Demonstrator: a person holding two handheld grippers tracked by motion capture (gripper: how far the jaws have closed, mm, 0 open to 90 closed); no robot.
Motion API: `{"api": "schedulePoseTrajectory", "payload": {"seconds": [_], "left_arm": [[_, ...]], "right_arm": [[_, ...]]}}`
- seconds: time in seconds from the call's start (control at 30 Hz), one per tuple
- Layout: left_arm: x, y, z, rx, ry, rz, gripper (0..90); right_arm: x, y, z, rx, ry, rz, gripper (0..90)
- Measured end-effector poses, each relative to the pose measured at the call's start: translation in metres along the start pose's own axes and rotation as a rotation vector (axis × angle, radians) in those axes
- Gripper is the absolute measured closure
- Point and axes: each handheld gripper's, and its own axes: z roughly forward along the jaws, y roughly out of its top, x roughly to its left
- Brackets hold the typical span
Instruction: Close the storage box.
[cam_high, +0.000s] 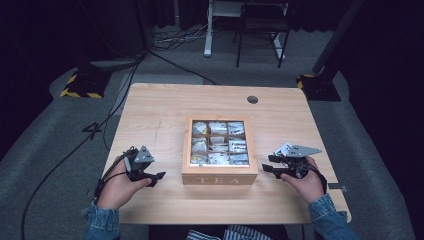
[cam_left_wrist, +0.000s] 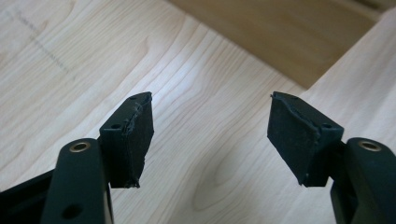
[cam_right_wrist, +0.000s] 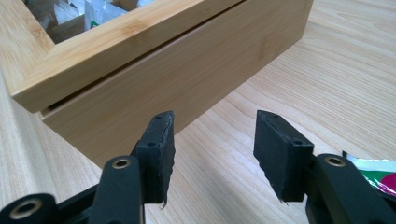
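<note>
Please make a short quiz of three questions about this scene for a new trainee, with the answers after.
1. True or false: the lid of the tea box is shut.
2. The left gripper is: A) open, holding nothing B) shut on a tea bag C) inside the box.
3. Fill in: the word on the front of the box is ____.

Key
1. True: the right gripper view shows the windowed lid lying on the body, with a thin seam.
2. A: its jaws stand apart over the bare table. The right gripper is open too, beside the box.
3. TEA.
</note>
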Motion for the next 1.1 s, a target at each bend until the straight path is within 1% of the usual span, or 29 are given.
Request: {"api": "schedulePoseTrajectory", "payload": {"seconds": [0.03, 0.07, 0.17, 0.23, 0.27, 0.3, 0.37, 0.43, 0.47, 0.5, 0.63, 0.67, 0.7, 0.73, 0.77, 0.83, 0.87, 0.93, 0.97, 1.0, 1.03, 1.07, 1.1], "left_arm": [[0.002, -0.002, 0.001, -0.004, 0.003, 0.0, 32.4], [0.004, -0.005, 0.003, -0.005, -0.002, -0.014, 32.2], [0.008, -0.01, 0.007, -0.004, -0.004, -0.031, 31.9], [0.012, -0.014, 0.01, -0.001, -0.014, -0.051, 31.3], [0.014, -0.017, 0.012, 0.001, -0.012, -0.065, 30.3], [0.016, -0.019, 0.013, 0.007, -0.011, -0.07, 30.3], [0.022, -0.025, 0.016, 0.002, -0.018, -0.101, 29.3], [0.027, -0.03, 0.018, 0.005, -0.021, -0.114, 28.6], [0.03, -0.033, 0.019, 0.001, -0.023, -0.126, 28.3], [0.031, -0.035, 0.02, -0.006, -0.022, -0.13, 28.3], [0.038, -0.039, 0.023, -0.039, -0.007, -0.154, 27.2], [0.039, -0.039, 0.023, -0.059, 0.008, -0.145, 27.2], [0.041, -0.04, 0.024, -0.079, 0.021, -0.151, 28.4], [0.044, -0.041, 0.023, -0.107, 0.043, -0.159, 28.8], [0.044, -0.042, 0.024, -0.12, 0.046, -0.186, 28.3], [0.047, -0.044, 0.023, -0.139, 0.069, -0.192, 28.7], [0.048, -0.045, 0.023, -0.149, 0.079, -0.211, 28.6], [0.051, -0.047, 0.025, -0.151, 0.092, -0.221, 28.1], [0.051, -0.048, 0.026, -0.145, 0.097, -0.232, 27.9], [0.052, -0.049, 0.027, -0.142, 0.094, -0.233, 27.5], [0.054, -0.05, 0.028, -0.139, 0.102, -0.232, 27.1], [0.054, -0.051, 0.03, -0.136, 0.108, -0.242, 26.8], [0.055, -0.051, 0.03, -0.119, 0.119, -0.256, 25.8]], "right_arm": [[0.0, 0.0, 0.0, 0.001, 0.0, 0.0, 49.3], [-0.001, -0.001, -0.002, -0.001, -0.001, -0.002, 49.2], [-0.002, -0.002, -0.003, 0.0, -0.003, 0.0, 49.1], [-0.004, -0.004, -0.004, 0.001, -0.008, 0.005, 49.2], [-0.006, -0.006, -0.004, 0.004, -0.012, 0.012, 49.2], [-0.006, -0.006, -0.004, 0.004, -0.012, 0.012, 49.2], [-0.007, -0.008, -0.004, 0.008, -0.018, 0.014, 49.0], [-0.008, -0.01, -0.003, 0.009, -0.025, 0.018, 49.0], [-0.011, -0.013, -0.003, 0.017, -0.036, 0.021, 48.9], [-0.011, -0.013, -0.003, 0.017, -0.036, 0.021, 48.9], [-0.014, -0.018, -0.002, 0.024, -0.049, 0.031, 48.2], [-0.014, -0.018, -0.001, 0.025, -0.048, 0.033, 48.1], [-0.015, -0.019, -0.001, 0.03, -0.05, 0.031, 47.9], [-0.015, -0.02, 0.0, 0.029, -0.049, 0.032, 47.8], [-0.016, -0.021, 0.0, 0.031, -0.052, 0.031, 47.8], [-0.016, -0.022, -0.001, 0.03, -0.055, 0.038, 47.6], [-0.016, -0.022, -0.001, 0.03, -0.056, 0.038, 47.5], [-0.016, -0.023, -0.001, 0.031, -0.057, 0.035, 47.4], [-0.016, -0.023, -0.001, 0.032, -0.056, 0.036, 47.4], [-0.016, -0.023, 0.0, 0.033, -0.054, 0.036, 47.4], [-0.016, -0.023, 0.0, 0.035, -0.055, 0.035, 47.4], [-0.015, -0.024, 0.001, 0.036, -0.054, 0.035, 47.4], [-0.015, -0.024, 0.001, 0.038, -0.054, 0.033, 47.3]]}}
